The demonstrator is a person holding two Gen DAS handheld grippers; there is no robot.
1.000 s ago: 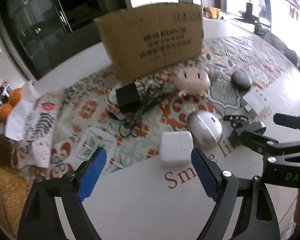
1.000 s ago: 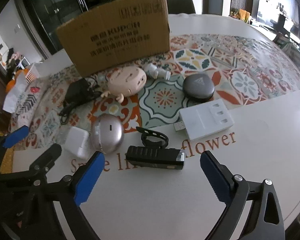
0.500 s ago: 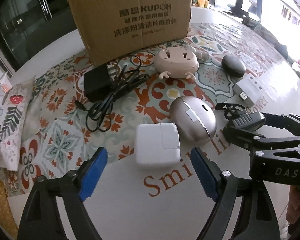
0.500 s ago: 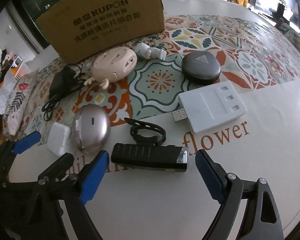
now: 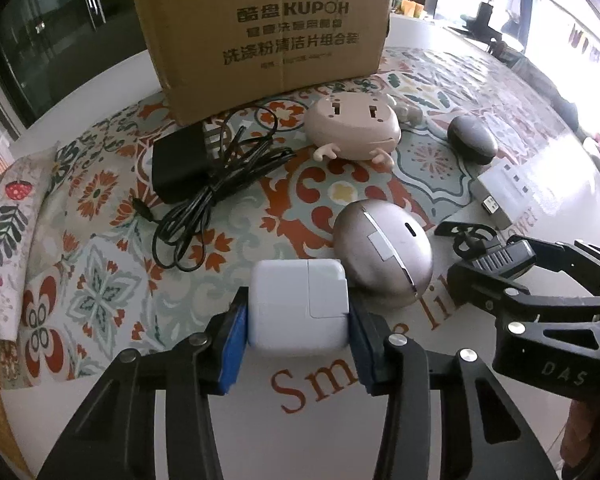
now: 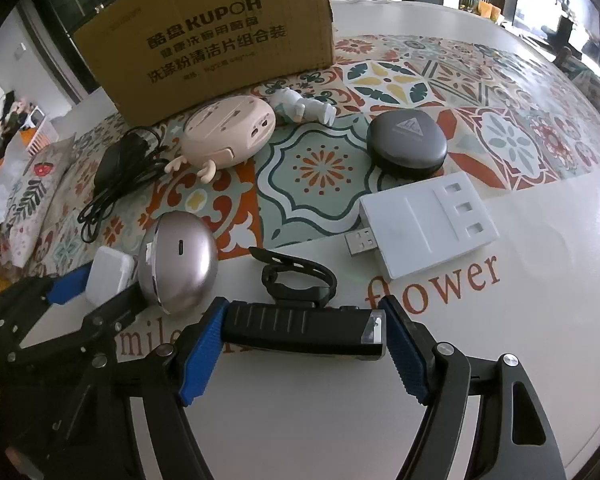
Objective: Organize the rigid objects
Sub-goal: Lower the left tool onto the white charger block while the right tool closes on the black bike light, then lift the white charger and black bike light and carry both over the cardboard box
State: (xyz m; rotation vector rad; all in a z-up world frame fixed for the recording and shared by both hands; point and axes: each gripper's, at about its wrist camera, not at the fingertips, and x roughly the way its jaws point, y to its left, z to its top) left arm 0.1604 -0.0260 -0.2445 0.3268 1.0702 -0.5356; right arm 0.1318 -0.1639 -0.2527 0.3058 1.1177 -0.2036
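Tiled counter | we clamp left claw (image 5: 298, 320) on charger (image 5: 298, 308), light, slick-sided | right claw (image 6: 302, 330) closing across bike light's (image 6: 300, 326) stiff ends, pads touching

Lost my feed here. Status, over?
Left gripper just closed on white charger. Right gripper closing onto black bike light. Silver case crowds the charger.
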